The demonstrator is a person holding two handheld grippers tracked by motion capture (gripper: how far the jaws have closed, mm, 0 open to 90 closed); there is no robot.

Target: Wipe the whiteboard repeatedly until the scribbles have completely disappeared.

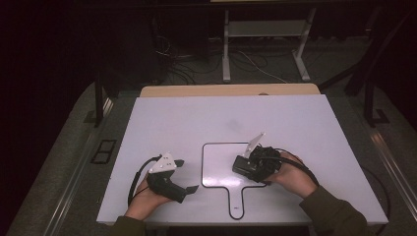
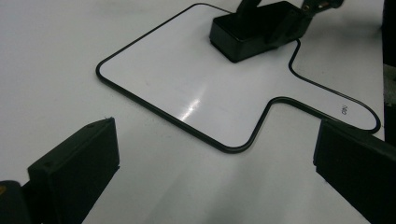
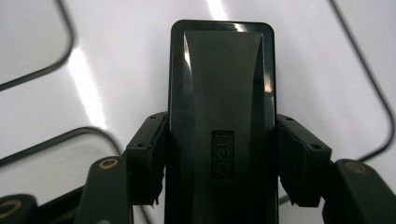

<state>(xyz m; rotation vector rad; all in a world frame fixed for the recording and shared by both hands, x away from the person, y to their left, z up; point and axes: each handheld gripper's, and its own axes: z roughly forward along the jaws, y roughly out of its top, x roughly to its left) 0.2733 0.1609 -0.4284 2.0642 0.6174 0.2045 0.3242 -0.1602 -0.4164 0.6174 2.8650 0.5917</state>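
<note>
The black eraser (image 3: pixel 222 116) lies on the small whiteboard (image 2: pixel 187 88), clamped on both long sides by the right gripper (image 3: pixel 222 158). The left gripper (image 2: pixel 210 163) rests on the white table (image 1: pixel 172 118) beside the board, its jaws spread wide around nothing.

Overhead view; two close jaw-level views, shared whiteboard (image 1: pixel 216 164)
</note>
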